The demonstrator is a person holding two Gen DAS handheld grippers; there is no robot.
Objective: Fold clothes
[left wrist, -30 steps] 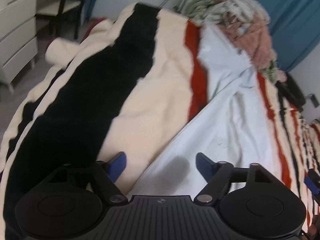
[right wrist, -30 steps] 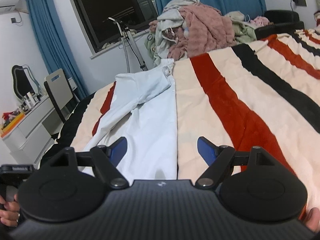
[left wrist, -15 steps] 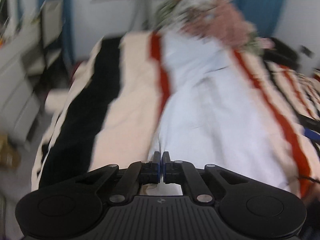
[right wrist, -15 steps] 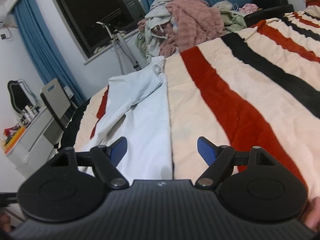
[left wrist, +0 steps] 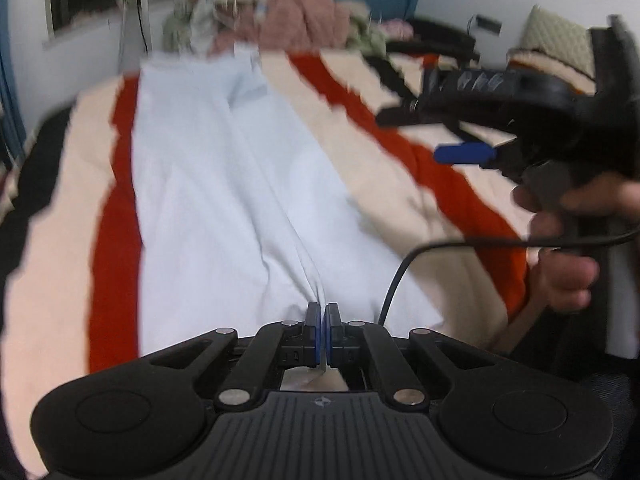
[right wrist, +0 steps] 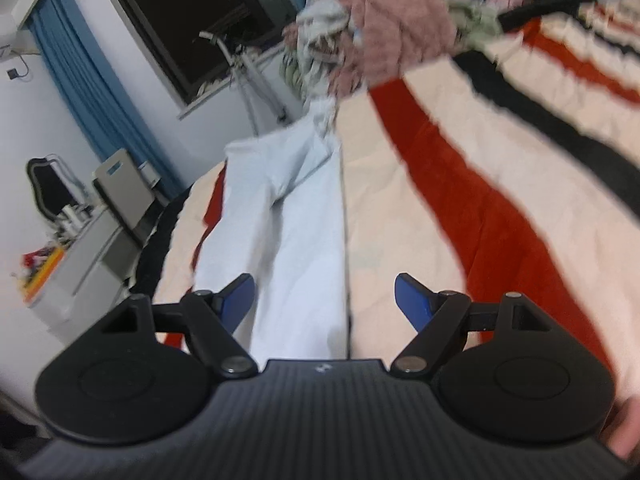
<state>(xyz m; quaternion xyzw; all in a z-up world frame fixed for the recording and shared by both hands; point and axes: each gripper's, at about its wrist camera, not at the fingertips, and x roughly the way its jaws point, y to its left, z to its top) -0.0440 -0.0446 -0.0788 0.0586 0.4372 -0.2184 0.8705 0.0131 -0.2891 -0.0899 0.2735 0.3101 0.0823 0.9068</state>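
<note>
The left tool (left wrist: 322,330) is clenched on the near hem of the pale blue garment (left wrist: 224,184), its two blue pads pressed together with a pinch of cloth drawn up between them. The right tool (right wrist: 324,296) is released, jaws spread wide, hanging above the garment's right edge without touching it; in the left wrist view it appears off to the right (left wrist: 468,136), gripped by a hand (left wrist: 568,240) with a black cable (left wrist: 400,272) trailing from it.

One garment is in play. It lies flat and lengthwise on the bed, running from the near edge toward the far end, over one striped blanket (right wrist: 460,184) of cream, red and black bands. Its right edge runs straight along a cream band; its left edge is uneven and crosses a red stripe.

At the far end, just beyond the garment's top, sits one heap of mixed clothes (right wrist: 380,32), pink and grey-green. To the right of the garment the blanket lies open and bare across several stripes. To the left the bed edge drops off near one chair (right wrist: 124,196) and a white dresser (right wrist: 84,256).
</note>
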